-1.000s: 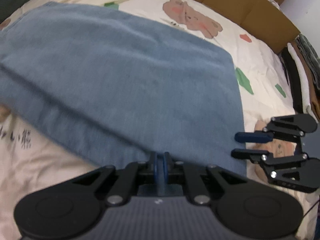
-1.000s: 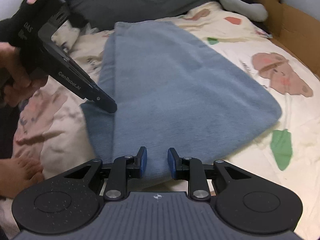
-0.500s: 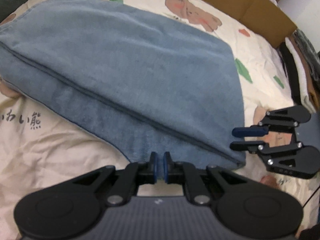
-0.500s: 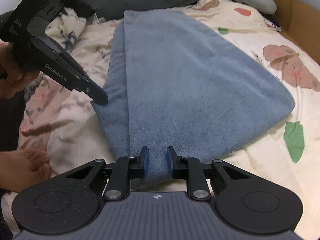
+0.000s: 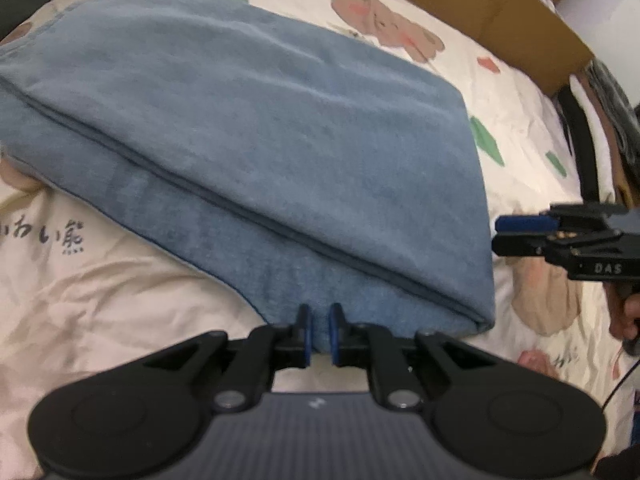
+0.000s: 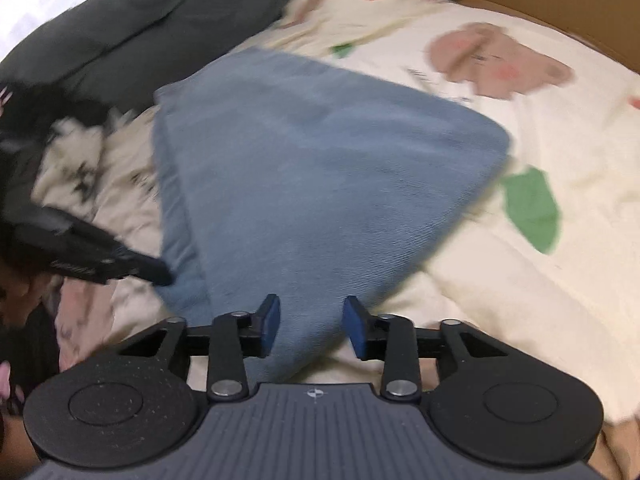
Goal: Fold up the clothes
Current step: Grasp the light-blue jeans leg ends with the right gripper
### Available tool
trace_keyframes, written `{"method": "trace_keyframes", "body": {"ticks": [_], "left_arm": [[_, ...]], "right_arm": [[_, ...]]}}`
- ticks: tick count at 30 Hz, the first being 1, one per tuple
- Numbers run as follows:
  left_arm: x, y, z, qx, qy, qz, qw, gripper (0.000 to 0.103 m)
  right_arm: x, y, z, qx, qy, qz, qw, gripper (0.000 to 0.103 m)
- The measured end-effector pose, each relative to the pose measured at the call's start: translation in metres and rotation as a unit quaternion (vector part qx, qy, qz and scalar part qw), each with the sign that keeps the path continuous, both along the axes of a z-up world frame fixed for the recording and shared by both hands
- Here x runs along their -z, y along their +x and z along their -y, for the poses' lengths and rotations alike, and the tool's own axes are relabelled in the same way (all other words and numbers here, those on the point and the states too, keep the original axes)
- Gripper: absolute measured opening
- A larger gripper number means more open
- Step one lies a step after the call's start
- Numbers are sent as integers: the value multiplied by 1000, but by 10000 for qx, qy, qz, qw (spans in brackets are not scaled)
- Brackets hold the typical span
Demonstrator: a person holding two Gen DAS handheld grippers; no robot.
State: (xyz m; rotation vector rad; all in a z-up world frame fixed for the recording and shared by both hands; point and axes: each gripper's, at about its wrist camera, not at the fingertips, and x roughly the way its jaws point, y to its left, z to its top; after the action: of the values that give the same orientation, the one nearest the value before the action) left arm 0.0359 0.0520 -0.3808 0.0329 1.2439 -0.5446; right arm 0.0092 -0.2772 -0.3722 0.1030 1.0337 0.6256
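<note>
From the left wrist, the left gripper (image 5: 319,334) points steeply down at the bed, its 2 blue pads nearly pressed together with only a thin slit between them. The near edge of the folded blue cloth (image 5: 256,152) runs into that slit, so the jaws look to be pinching the hem. Ahead of the jaws the cloth spreads away in 2 stacked layers, the upper one set back from the lower, with a seam line running slantwise across. Off to the right of the jaws, just beyond the cloth's folded corner, the right gripper (image 5: 520,234) hangs side-on, held by a hand (image 5: 626,316). Under everything lies a cream bedsheet (image 5: 100,292) printed with bears and green shapes.

From the right wrist, blurred by movement, the right gripper (image 6: 312,326) has its jaws opening, spread well apart. A corner of the blue cloth (image 6: 320,184) lies between them, but neither pad presses on it. To the left of the jaws, the left gripper (image 6: 132,266) has its dark tip at the cloth's left edge. The bedsheet (image 6: 520,320) shows to the right of the jaws.
</note>
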Motion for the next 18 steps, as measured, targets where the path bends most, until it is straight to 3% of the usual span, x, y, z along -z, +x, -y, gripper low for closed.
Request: {"method": "trace_keyframes", "body": {"ticks": [5, 13, 18], "left_arm": [[-11, 8, -13, -205, 42, 131, 9997, 17], [-9, 26, -29, -505, 160, 160, 9985, 23], [-8, 41, -39, -804, 169, 232, 9964, 44]], "right_arm": [[14, 4, 19, 610, 363, -426, 9966, 43], [44, 12, 39, 1638, 1496, -1208, 9676, 43], [57, 15, 48, 1903, 2128, -1604, 9449, 40]]}}
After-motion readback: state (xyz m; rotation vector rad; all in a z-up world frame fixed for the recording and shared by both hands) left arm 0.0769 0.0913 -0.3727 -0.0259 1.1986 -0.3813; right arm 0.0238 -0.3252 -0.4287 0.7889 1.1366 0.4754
